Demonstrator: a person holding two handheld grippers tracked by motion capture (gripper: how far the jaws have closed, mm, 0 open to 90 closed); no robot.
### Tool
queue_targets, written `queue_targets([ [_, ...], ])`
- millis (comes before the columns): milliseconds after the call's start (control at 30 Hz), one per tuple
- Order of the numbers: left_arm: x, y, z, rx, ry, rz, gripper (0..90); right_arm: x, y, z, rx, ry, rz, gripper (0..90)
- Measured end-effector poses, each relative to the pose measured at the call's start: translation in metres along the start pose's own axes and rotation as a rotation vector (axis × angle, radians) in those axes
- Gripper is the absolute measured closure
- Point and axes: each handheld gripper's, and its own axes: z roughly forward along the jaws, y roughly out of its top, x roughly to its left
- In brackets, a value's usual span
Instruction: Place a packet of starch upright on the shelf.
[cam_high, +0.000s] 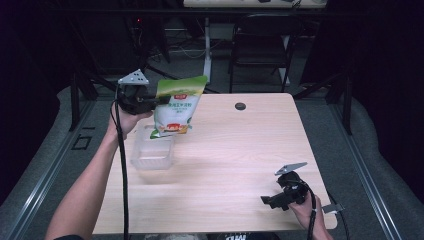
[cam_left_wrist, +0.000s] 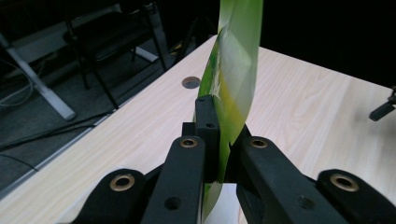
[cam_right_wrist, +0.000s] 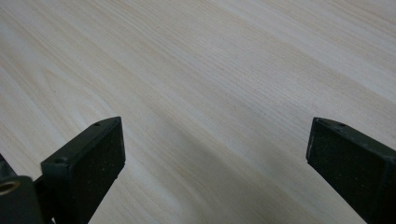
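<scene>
- Pouch (cam_high: 176, 107): a soft stand-up bag, white body with a green top band and green lower corner, a red label patch near its base. It hangs in the air, tilted, clamped at its upper left edge between the jaws of my left gripper (cam_high: 150, 101). In the left gripper view the pouch (cam_left_wrist: 233, 79) stands edge-on.
- Container (cam_high: 153, 155): clear plastic, rectangular, open-topped, upright on the table (cam_high: 240, 160), directly under the pouch's lower end.
</scene>
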Motion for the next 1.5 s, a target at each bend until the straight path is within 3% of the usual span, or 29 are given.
queue_targets([
  [567,0.031,-0.001,-0.017,0.001,0.092,-0.003,89.8,0.000,-0.002,0.000,-0.001,-0.006,0.007,4.0],
  [600,0.033,-0.001,-0.018,0.001,0.100,-0.006,89.8,-0.001,-0.001,-0.002,0.018,-0.030,-0.009,4.0],
  [633,0.034,-0.002,-0.019,0.001,0.105,-0.009,89.8,0.000,-0.002,-0.001,-0.003,-0.009,0.008,4.0],
  [933,0.048,0.001,-0.029,0.014,0.172,0.005,89.8,-0.001,-0.004,-0.002,-0.004,-0.012,0.009,4.0],
  [1100,0.055,-0.004,-0.027,0.034,0.194,0.015,89.8,-0.001,-0.005,-0.002,-0.001,-0.013,0.017,4.0],
  [1500,0.069,-0.018,-0.014,0.056,0.200,0.024,89.7,-0.002,-0.007,-0.003,0.003,-0.012,0.020,4.0],
])
